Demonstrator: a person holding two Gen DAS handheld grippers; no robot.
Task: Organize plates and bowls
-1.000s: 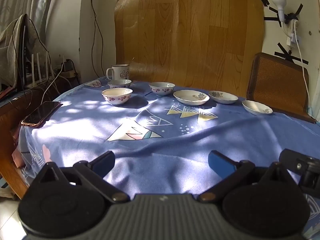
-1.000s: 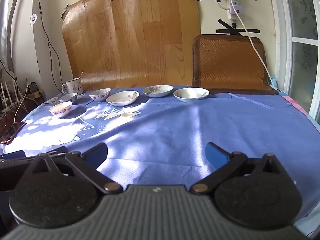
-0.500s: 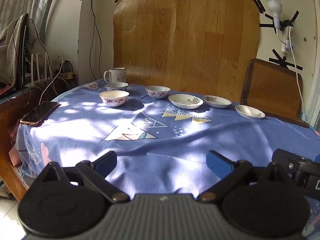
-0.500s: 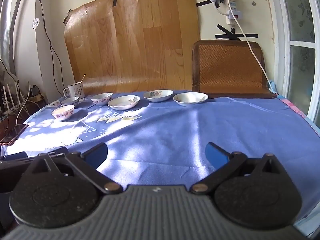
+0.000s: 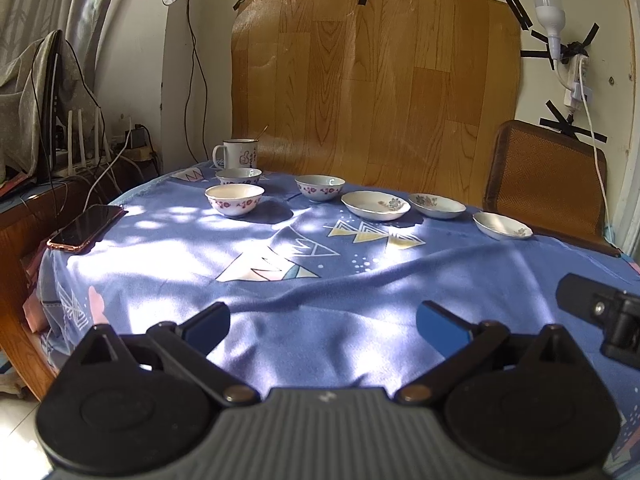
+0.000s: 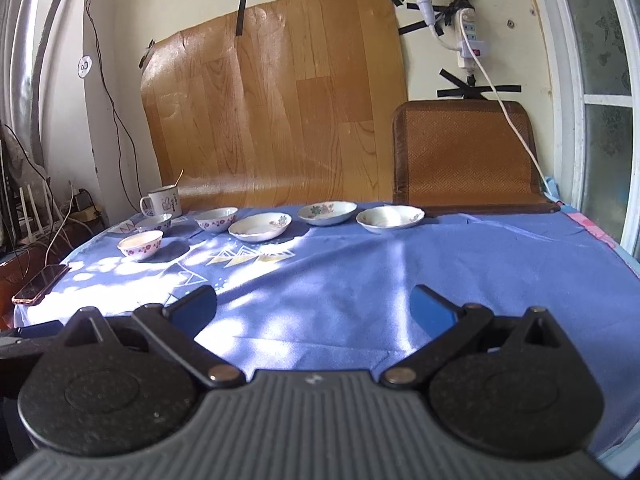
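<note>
Three small white bowls with red flower bands stand at the far left of the blue tablecloth: the nearest bowl (image 5: 234,199) (image 6: 141,244), one behind it (image 5: 238,176) (image 6: 154,223), one further right (image 5: 320,187) (image 6: 216,219). Three shallow floral plates lie in a row to their right: left plate (image 5: 375,205) (image 6: 260,227), middle plate (image 5: 437,205) (image 6: 327,212), right plate (image 5: 502,225) (image 6: 390,218). My left gripper (image 5: 322,322) and right gripper (image 6: 314,306) are open and empty, low over the near edge, far from the dishes.
A white mug (image 5: 236,153) with a spoon stands behind the bowls. A phone (image 5: 86,227) lies at the table's left edge. A woven chair back (image 6: 466,156) stands behind the table at the right. Cables and a router crowd the left side. Part of my right gripper (image 5: 600,312) shows at the left view's right edge.
Both grippers have tilted and shifted slightly, so the dishes sit a little lower and nearer in view. The jaws stay open. No dish has moved.
</note>
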